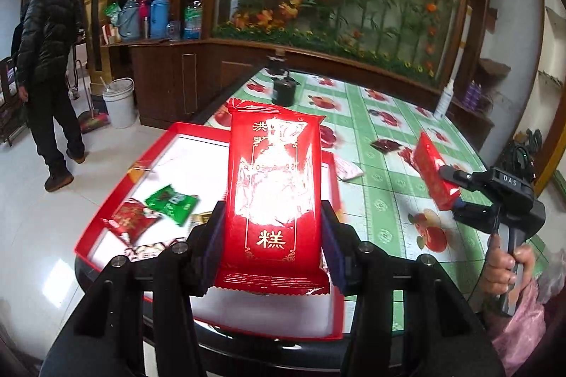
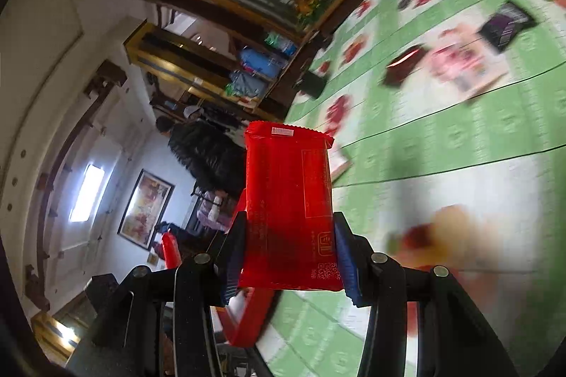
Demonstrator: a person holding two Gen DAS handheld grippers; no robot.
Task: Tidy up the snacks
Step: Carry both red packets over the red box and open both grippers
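My left gripper (image 1: 272, 228) is shut on a long red cake packet (image 1: 274, 171) with gold print, held above a red tray (image 1: 116, 186) with a white floor. In the tray lie a green packet (image 1: 171, 201) and a red packet (image 1: 131, 223). My right gripper (image 2: 286, 256) is shut on a second red packet (image 2: 288, 200), seen from its back; the view is tilted. In the left wrist view that right gripper (image 1: 447, 187) shows at the right over the table, with its red packet (image 1: 431, 171) and the person's hand (image 1: 506, 265) on the handle.
A green fruit-print tablecloth (image 1: 378, 171) covers the table. Loose snacks lie on it: a dark red packet (image 2: 403, 65), a pink packet (image 2: 460, 62), a dark purple packet (image 2: 506, 24). A black jar (image 1: 283, 90) and a white bottle (image 1: 444, 101) stand at the back. A person in black (image 1: 46, 58) stands left.
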